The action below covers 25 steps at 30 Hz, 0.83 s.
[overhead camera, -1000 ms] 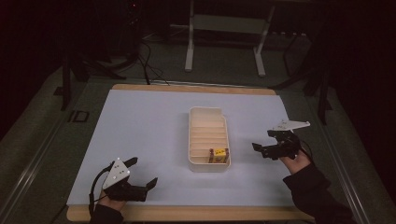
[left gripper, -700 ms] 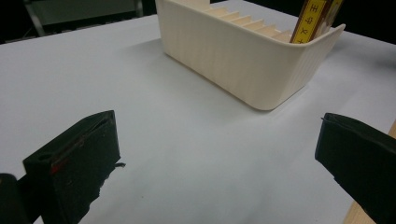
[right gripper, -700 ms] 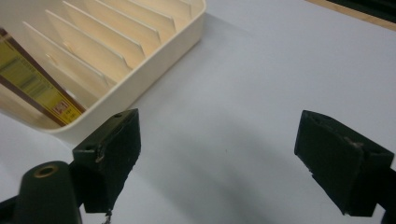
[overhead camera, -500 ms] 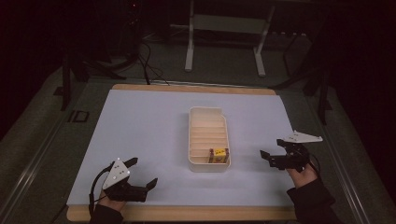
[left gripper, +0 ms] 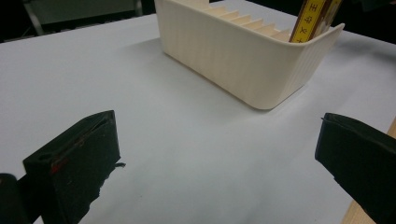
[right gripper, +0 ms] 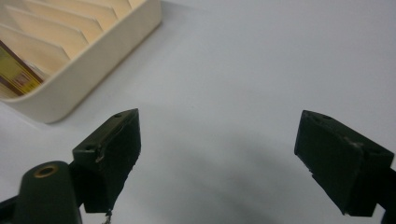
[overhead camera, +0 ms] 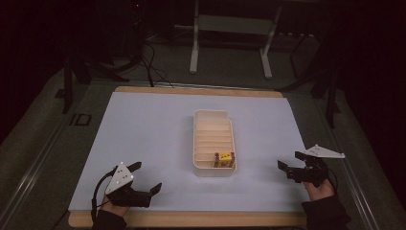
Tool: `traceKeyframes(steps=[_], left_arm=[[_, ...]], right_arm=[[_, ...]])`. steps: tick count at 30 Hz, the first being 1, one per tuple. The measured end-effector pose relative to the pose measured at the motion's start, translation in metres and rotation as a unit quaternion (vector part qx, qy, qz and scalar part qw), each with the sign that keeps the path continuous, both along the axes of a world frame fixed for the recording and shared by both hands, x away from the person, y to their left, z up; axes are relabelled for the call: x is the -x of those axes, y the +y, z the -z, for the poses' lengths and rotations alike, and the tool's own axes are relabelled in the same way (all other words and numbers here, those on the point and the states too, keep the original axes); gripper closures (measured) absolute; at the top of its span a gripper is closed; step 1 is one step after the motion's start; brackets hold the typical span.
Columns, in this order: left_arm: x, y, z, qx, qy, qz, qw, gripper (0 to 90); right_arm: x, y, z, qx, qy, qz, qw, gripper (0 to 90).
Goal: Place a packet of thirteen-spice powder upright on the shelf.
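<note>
Plainly both the left hand-held gripper point(overhead camera: 146, 178) and right hand-held gripper point(overhead camera: 293, 162) rest wide, holding nothing; the small yellow box point(overhead camera: 224, 158) stands in the cream tray's point(overhead camera: 212, 170) nearest slot; probably light and stiff, best pinched across its flat faces.

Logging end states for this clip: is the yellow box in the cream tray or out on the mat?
In. The yellow box stands in the slot nearest the person in the cream tray; both grippers are open and apart from it.

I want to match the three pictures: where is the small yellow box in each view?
High view: small yellow box in the near end of the cream slotted tray.
Left gripper view: top right, behind the tray's rounded corner.
Right gripper view: far left.
Shared landmark: the tray.
</note>
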State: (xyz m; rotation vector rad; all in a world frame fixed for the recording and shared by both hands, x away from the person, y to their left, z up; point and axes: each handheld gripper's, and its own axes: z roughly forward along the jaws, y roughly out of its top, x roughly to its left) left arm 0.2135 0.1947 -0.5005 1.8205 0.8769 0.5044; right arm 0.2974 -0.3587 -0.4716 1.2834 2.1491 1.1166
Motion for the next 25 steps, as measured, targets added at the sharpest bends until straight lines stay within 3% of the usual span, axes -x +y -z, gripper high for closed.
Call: traceKeyframes(steps=[5, 19, 25], left_arm=[[-0.0001, -0.0001, 0.0, 0.0, 0.0, 0.0, 1.0, 0.0], [-0.0002, -0.0017, 0.0004, -0.007, 0.001, 0.005, 1.0, 0.0], [-0.0002, -0.003, 0.0004, -0.009, 0.001, 0.007, 0.9999, 0.0]], right_arm=[[0.0043, 0.0014, 0.0047, 0.003, 0.006, -0.01, 0.9999, 14.5], [0.0102, 0.007, 0.0065, 0.021, -0.004, -0.035, 0.9992, 14.5], [0.0092, 0.009, 0.0087, 0.026, -0.003, -0.034, 0.9991, 14.5]])
